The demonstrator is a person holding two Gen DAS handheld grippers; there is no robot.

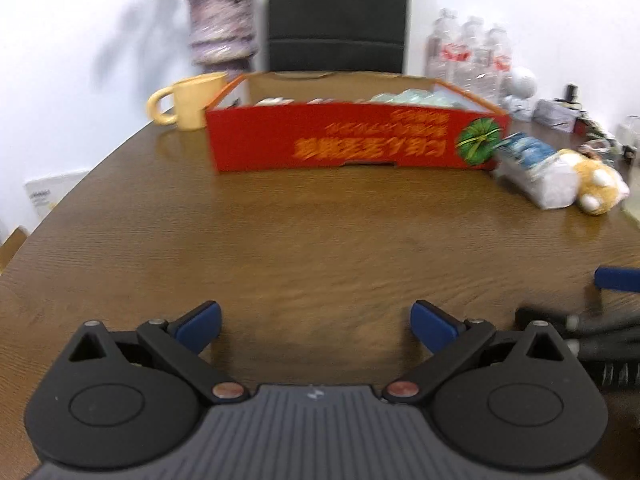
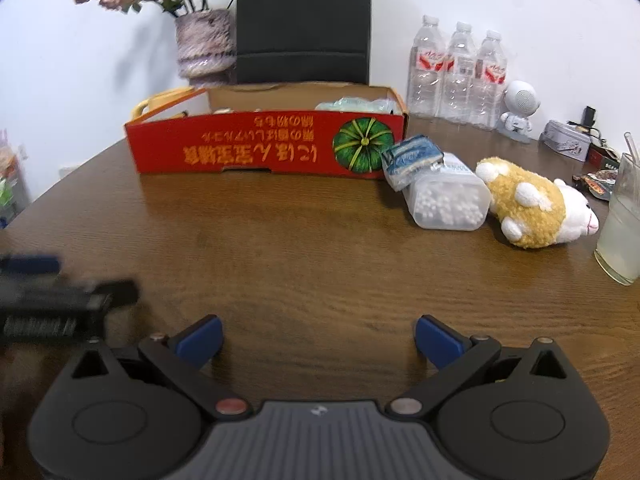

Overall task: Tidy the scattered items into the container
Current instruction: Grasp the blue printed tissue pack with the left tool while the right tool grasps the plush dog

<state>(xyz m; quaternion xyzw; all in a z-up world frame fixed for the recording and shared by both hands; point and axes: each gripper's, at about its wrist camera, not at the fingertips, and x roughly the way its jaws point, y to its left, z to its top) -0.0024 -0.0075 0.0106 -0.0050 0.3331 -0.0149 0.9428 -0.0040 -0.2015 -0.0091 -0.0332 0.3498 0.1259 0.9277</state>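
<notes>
A red cardboard box [image 1: 352, 142] [image 2: 256, 148] stands across the far middle of the brown table, with pale packets inside. To its right lie a blue-and-white packet [image 2: 412, 156] [image 1: 524, 150], a clear tub of cotton swabs [image 2: 448, 198] [image 1: 548, 184] and a yellow-and-white plush toy [image 2: 536, 208] [image 1: 600, 184]. My left gripper [image 1: 316, 326] is open over bare wood, well short of the box. My right gripper [image 2: 318, 338] is open too, with nothing between its fingers. Each gripper shows as a blur at the other view's edge.
A yellow mug [image 1: 188, 100] and a vase of dried flowers [image 2: 204, 44] stand behind the box on the left. Three water bottles [image 2: 460, 76], a white figurine [image 2: 520, 108] and a tin [image 2: 568, 142] are at the back right. A glass of pale drink [image 2: 622, 224] sits at the right edge.
</notes>
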